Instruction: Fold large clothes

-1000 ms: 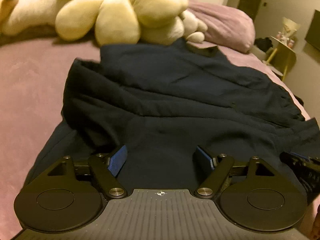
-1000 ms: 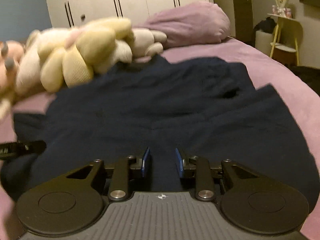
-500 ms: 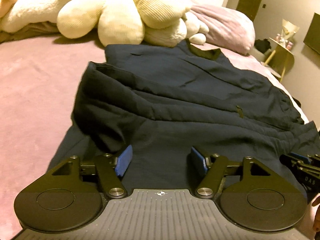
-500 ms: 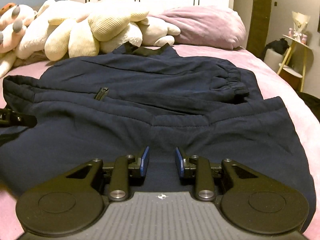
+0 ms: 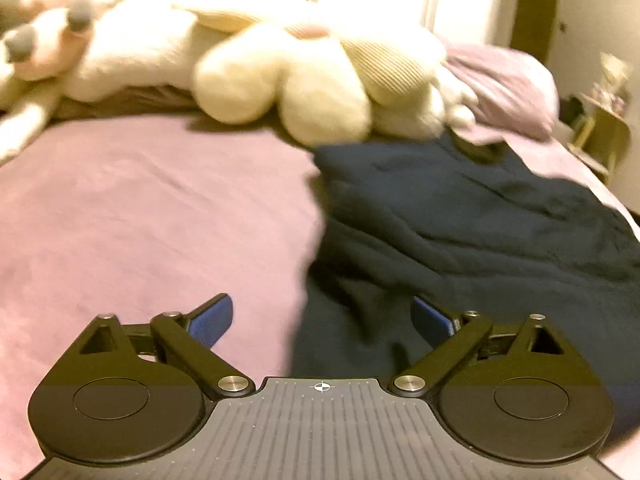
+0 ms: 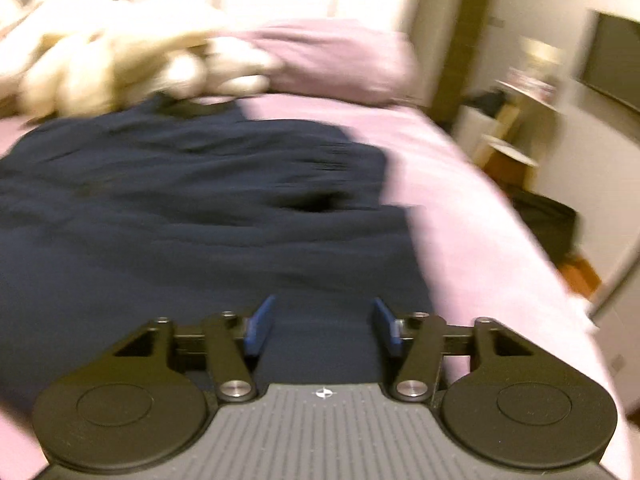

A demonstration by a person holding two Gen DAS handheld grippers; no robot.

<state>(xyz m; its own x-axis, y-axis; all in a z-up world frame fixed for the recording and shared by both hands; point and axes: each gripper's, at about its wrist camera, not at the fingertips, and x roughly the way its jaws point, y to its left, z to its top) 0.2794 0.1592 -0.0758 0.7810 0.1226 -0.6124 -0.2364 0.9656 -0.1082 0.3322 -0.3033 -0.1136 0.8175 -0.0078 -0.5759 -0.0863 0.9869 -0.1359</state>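
While both views are smeared by motion, the dark navy garment (image 5: 460, 240) is plain to see, lying rumpled on the pink-sheeted bed (image 5: 140, 220). In the left wrist view it fills the frame from 1 o'clock down to 5 o'clock, with its near left edge running between the two blue pads. In the right wrist view the same garment (image 6: 180, 220) spreads from 9 o'clock across the centre, its right edge dropping toward 5 o'clock beside bare sheet (image 6: 480, 220).

The left claw (image 5: 322, 318) stands wide, its jaws having just been opening; the left pad hangs over the sheet and the right pad over the cloth, and neither presses on anything. The right claw (image 6: 322, 326) is parted to a middling gap, its jaws also having just been opening. Navy fabric shows between the pads, but they do not pinch it.

Beyond the garment, at 12 o'clock in the left view, a heap of cream plush toys (image 5: 300, 80) touches the collar end of the cloth. A lilac pillow (image 5: 504, 80) lies at 2 o'clock, just behind them. Past the bed's edge at 3 o'clock in the right view, a small side stand (image 6: 516, 128) with blurred items sits against the wall.
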